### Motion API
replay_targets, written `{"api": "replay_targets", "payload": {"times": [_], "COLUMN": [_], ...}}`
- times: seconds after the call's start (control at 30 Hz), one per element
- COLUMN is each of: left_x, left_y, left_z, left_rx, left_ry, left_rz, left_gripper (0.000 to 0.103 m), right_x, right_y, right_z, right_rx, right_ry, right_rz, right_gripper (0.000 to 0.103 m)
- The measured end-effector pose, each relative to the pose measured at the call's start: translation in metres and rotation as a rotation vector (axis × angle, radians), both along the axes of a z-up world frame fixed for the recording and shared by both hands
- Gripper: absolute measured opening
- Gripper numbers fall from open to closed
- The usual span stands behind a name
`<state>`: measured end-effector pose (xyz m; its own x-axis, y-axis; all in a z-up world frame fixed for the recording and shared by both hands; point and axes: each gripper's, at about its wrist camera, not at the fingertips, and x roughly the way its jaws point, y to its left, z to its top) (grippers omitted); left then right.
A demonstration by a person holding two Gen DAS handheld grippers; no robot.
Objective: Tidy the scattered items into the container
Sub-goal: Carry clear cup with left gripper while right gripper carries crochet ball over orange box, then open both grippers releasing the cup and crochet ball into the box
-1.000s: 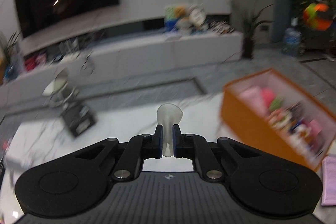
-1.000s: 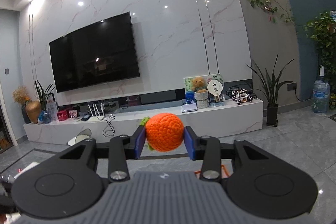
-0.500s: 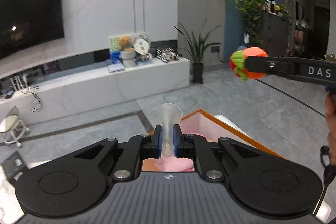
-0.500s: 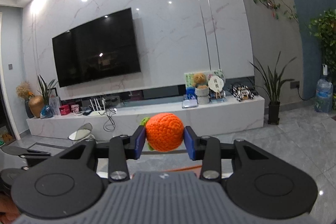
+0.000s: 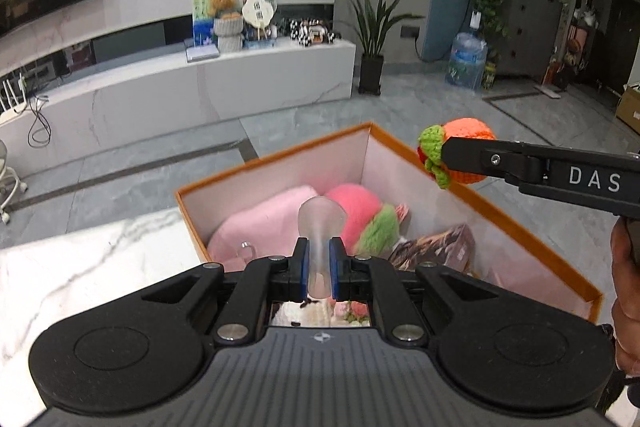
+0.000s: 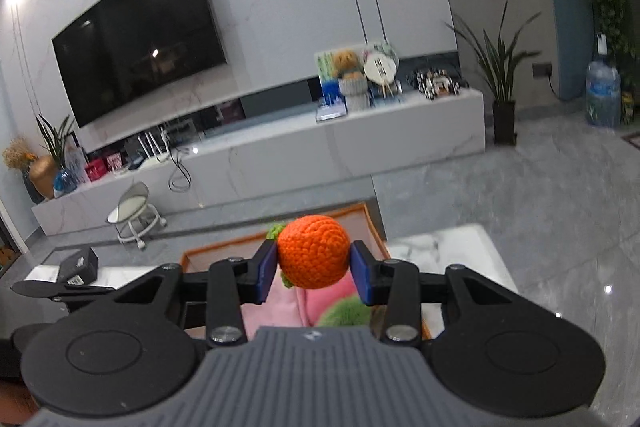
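My left gripper [image 5: 319,273] is shut on a translucent white plastic piece [image 5: 321,223] and holds it above the near end of the orange box [image 5: 276,157]. The box holds a pink cloth [image 5: 264,223], a pink and green plush [image 5: 360,211] and dark packets [image 5: 436,247]. My right gripper [image 6: 314,271] is shut on an orange crocheted ball [image 6: 313,253] with green leaves; it hangs over the box's right rim, and shows in the left wrist view [image 5: 460,155]. The box appears under it [image 6: 224,245].
The box stands on a white marble table [image 5: 80,267], whose right part shows in the right wrist view [image 6: 448,247]. A black box [image 6: 78,263] lies at the table's left end. A white stool [image 6: 134,215] and a long TV bench [image 6: 280,151] stand beyond.
Both grippers have tilted down and moved over the orange box. The left one swung right from the table to the box. Each still holds its item.
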<state>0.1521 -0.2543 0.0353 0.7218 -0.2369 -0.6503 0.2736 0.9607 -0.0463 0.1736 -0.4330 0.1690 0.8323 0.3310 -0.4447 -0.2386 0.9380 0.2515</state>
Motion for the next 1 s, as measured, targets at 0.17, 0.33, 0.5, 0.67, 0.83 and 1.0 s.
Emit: {"api": "replay_targets", "payload": {"times": [0.17, 0.33, 0.5, 0.67, 0.83, 1.0], "left_x": [0.001, -0.001, -0.003, -0.006, -0.010, -0.020], "left_y": [-0.001, -0.003, -0.005, -0.004, -0.008, -0.012], "left_z": [-0.012, -0.021, -0.017, -0.015, -0.012, -0.003], "left_rx": [0.012, 0.036, 0.034, 0.030, 0.031, 0.028], "left_ry": [0.040, 0.043, 0.024, 0.023, 0.032, 0.025], "left_rz": [0.017, 0.013, 0.012, 0.016, 0.010, -0.002], "left_gripper": [0.012, 0.028, 0.038, 0.038, 0.047, 0.050], "right_x": [0.006, 0.007, 0.006, 0.005, 0.004, 0.002], "right_y": [0.007, 0.013, 0.014, 0.014, 0.015, 0.023], "right_z": [-0.018, -0.028, -0.027, -0.025, -0.022, -0.018], "right_rx": [-0.016, -0.042, -0.039, -0.039, -0.051, -0.106], "right_ry": [0.056, 0.092, 0.084, 0.079, 0.091, 0.122], "right_rz": [0.011, 0.014, 0.016, 0.011, 0.011, 0.034], "right_gripper": [0.043, 0.044, 0.048, 0.049, 0.051, 0.057]}}
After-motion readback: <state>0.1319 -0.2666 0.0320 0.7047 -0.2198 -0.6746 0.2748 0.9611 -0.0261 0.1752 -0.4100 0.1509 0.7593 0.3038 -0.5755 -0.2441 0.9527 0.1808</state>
